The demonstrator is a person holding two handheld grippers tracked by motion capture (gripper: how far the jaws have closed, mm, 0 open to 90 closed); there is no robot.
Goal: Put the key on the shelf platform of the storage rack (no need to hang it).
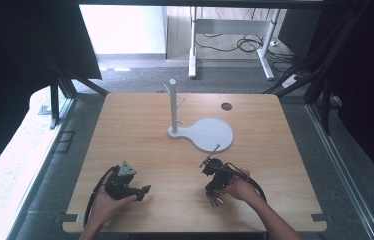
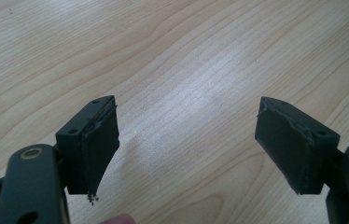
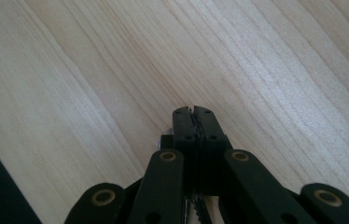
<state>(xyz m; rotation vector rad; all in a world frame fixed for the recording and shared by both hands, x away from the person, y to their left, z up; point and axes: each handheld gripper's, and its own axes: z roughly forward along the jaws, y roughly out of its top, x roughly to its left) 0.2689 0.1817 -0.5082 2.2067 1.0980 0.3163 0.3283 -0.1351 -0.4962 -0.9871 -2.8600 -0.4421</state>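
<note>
A person holds a black gripper in each hand over a pale wooden table [image 1: 140, 125]. My left gripper [image 1: 144, 192] is near the table's front left, its jaws pointing right. In the left gripper view it [image 2: 186, 105] stands wide open, with bare wood between the two pads [image 2: 100, 140]. My right gripper [image 1: 215, 200] is at the front right, its jaws pointing toward the table's front edge. In the right gripper view it [image 3: 193, 111] is shut, the pads pressed together with nothing between them, just above the wood.
A white stand [image 1: 173, 105] with an upright pole and short pegs rises from a round flat base [image 1: 212, 134] at the table's middle. A round hole [image 1: 226, 106] is in the tabletop at the back right. Dark frame posts flank the table.
</note>
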